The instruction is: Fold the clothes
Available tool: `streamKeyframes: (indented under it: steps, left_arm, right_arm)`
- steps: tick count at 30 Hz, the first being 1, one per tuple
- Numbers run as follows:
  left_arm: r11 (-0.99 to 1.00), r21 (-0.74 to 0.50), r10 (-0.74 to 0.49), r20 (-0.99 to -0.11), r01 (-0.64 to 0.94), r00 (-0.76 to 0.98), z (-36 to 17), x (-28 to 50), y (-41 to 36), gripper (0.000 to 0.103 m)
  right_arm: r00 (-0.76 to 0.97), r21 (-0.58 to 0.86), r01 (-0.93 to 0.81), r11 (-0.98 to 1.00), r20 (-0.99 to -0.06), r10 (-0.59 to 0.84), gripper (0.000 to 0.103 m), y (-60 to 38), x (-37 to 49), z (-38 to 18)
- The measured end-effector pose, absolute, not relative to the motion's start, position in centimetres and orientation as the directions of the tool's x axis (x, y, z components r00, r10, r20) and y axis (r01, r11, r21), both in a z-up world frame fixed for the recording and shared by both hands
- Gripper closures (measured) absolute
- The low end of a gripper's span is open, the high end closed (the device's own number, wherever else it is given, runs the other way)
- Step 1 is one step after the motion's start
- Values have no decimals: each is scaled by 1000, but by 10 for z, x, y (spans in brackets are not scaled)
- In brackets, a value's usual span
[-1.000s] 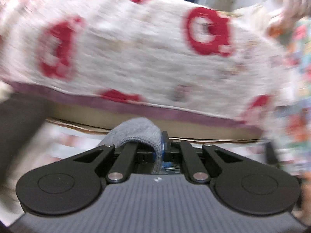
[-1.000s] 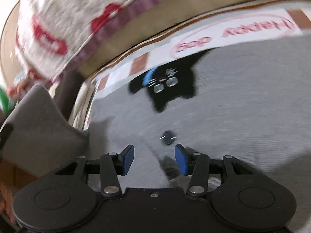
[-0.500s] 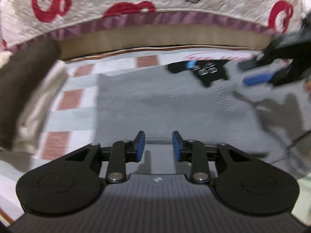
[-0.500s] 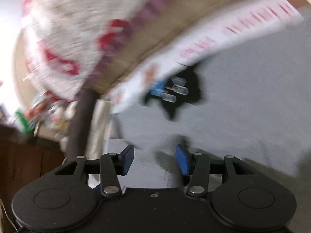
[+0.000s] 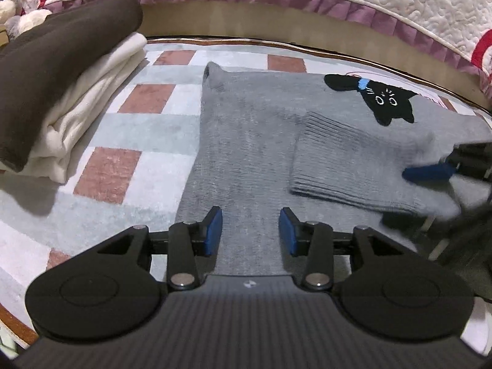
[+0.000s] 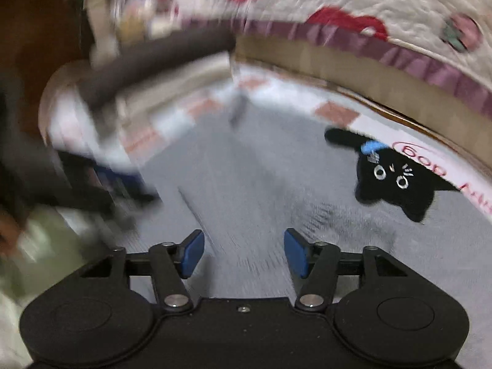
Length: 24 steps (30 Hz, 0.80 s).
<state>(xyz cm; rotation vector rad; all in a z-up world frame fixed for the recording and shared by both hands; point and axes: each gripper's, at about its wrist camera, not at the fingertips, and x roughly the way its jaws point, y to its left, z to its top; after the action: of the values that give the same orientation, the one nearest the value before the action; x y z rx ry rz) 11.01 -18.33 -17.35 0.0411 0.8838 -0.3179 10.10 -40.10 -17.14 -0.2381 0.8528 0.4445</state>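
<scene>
A grey knitted sweater (image 5: 246, 141) with a black cat patch (image 5: 384, 101) lies flat on the checkered rug (image 5: 147, 129). One ribbed sleeve (image 5: 347, 166) is folded across its body. My left gripper (image 5: 249, 230) hovers low over the sweater's near part, open, with only flat cloth below the gap. In the blurred right wrist view my right gripper (image 6: 243, 253) is over the sweater (image 6: 261, 166), near the cat patch (image 6: 396, 181). Its jaws are opening with nothing between them. One of its blue pads (image 5: 427, 172) shows beside the sleeve's far end.
A stack of folded clothes (image 5: 61, 70), dark brown over white, sits on the rug at the left. Behind the sweater runs a bed edge with a white quilt (image 5: 399, 0) printed in red and frilled in purple. Plush toys (image 5: 9, 0) sit at the top left.
My left gripper has let go of the grey cloth, opened and dropped toward the sweater. My right gripper has swung sideways and rolled, and its jaws stand wider. The sleeve now lies across the body.
</scene>
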Motion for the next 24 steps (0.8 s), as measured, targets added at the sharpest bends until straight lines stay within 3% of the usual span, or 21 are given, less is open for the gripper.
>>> streamKeyframes:
  steps: [2,3,4,5,13,18,20,21,24]
  left_arm:
    - [957,-102,-250,-763,272,596,-176,111,-183,62]
    - [960,-105,-247,-761,261,600,-177,112,-183,62]
    - [961,-98,-239,-763,259,600,-177,113,-184,62]
    - [962,-86,-231,-767,261,599,-178,114,-186,62]
    - [949,19,-182,-779,313,601,-177,109,-194,61]
    - [962,-2,-167,-797,274,581,-176,111,-190,58]
    - [969,7,-136,-820,248,556,-171,115,-194,58]
    - [969,10,-133,-824,248,551,-166,115,-199,58]
    - [929,-65,-282,-763,364,581,-143,109,-223,58]
  right_arm:
    - [620,-150,-504,851,-749,235,35,-391,92,-176]
    - [647,-205,-517,831,-729,222,44,-386,86,-176]
    - [657,-213,-514,831,-721,221,80,-388,84,-173]
    - [665,-188,-486,853,-714,221,91,-396,84,-165]
    - [786,133,6,991,-613,77,90,-524,44,-101]
    - [717,549,292,783,-667,201,89,-595,5,-137]
    - [685,582,379,720,-699,205,87,-605,2,-150]
    - [679,568,412,713,-713,176,81,-607,1,-151]
    - [683,585,484,651,-718,137,71,-615,-10,-148]
